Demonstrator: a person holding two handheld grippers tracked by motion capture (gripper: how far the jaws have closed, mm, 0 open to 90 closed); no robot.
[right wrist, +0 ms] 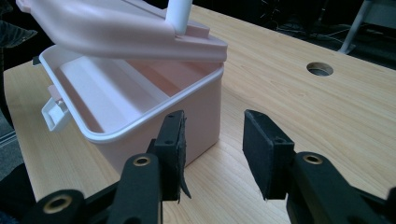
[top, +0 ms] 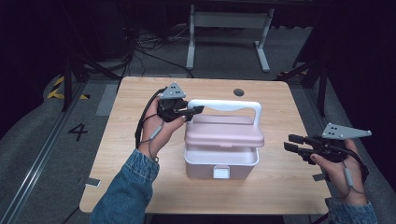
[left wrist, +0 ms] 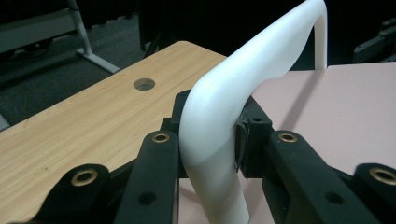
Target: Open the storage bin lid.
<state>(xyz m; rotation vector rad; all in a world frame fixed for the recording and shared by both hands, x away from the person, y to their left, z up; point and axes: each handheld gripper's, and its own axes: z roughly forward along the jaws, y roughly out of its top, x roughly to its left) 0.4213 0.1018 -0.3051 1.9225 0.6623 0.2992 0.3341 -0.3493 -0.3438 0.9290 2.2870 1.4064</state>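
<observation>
High view: left gripper (top: 194,112) clamps white handle (top: 224,106) at left end; pink box (top: 222,161) mid-table (top: 140,93), lid (top: 224,133) tilted up. Left gripper view: handle runs away rightward. Right gripper view: right gripper (right wrist: 212,149) jaws wide, empty, box up-left.

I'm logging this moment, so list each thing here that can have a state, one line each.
Pink box: upright on the table, open, inside looks empty.
Lid: raised off the box rim at the front, tilted.
White handle: standing up, gripped at its left corner.
Front latch: undone, hanging down.
Left gripper: shut on the white handle.
Right gripper: open, holding nothing, right of the box.
</observation>
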